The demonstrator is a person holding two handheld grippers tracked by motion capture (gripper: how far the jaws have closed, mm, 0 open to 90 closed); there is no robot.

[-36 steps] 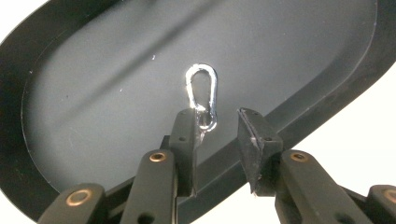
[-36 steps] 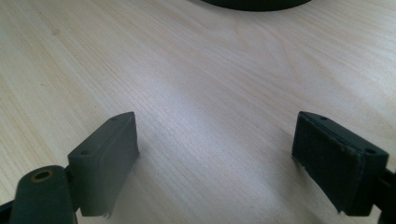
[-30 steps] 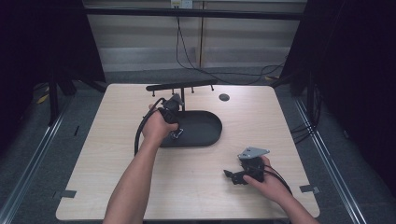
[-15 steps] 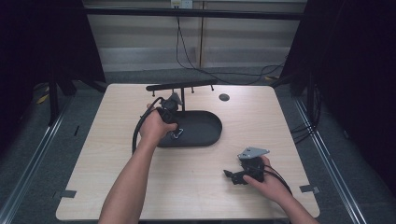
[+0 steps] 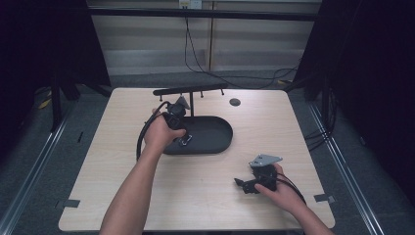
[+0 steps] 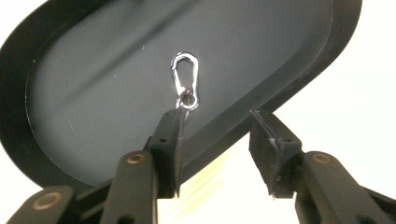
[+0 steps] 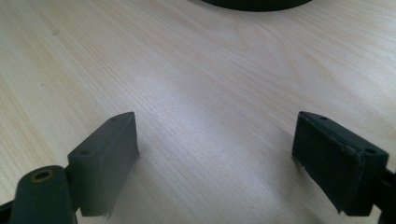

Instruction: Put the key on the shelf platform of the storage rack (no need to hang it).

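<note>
Parting over the dark oval tray (image 6: 84, 70), the left gripper (image 6: 219, 140) has just been opening its jaws, and nothing is pressed between the pads now. A small silver carabiner (image 6: 185, 80) lies flat on the tray floor; in the left gripper view its ring end sits right at the tip of one jaw, and whether the two touch I cannot tell. The other jaw hangs off the tray, past its raised rim, over the pale wood. The clip lies inside the tray, not far from the rim nearest this gripper.

In the high view the left gripper (image 5: 175, 117) hangs over the left end of the tray (image 5: 220, 139), held by the left hand (image 5: 159, 134), with its black cable looping off the tray's left edge. The carabiner (image 5: 186, 140) shows as a bright glint on the tray just beside that hand. A black T-shaped stand (image 5: 191, 90) rises at the tray's far side.

The right gripper (image 7: 215, 158) has its jaws spread wide with bare tabletop (image 7: 210, 70) between them and nothing held. It sits well apart from the tray, towards the near right corner of the table (image 5: 122, 196), in the right hand (image 5: 281, 193), where the high view shows the right gripper (image 5: 241, 185) low over the wood.
</note>
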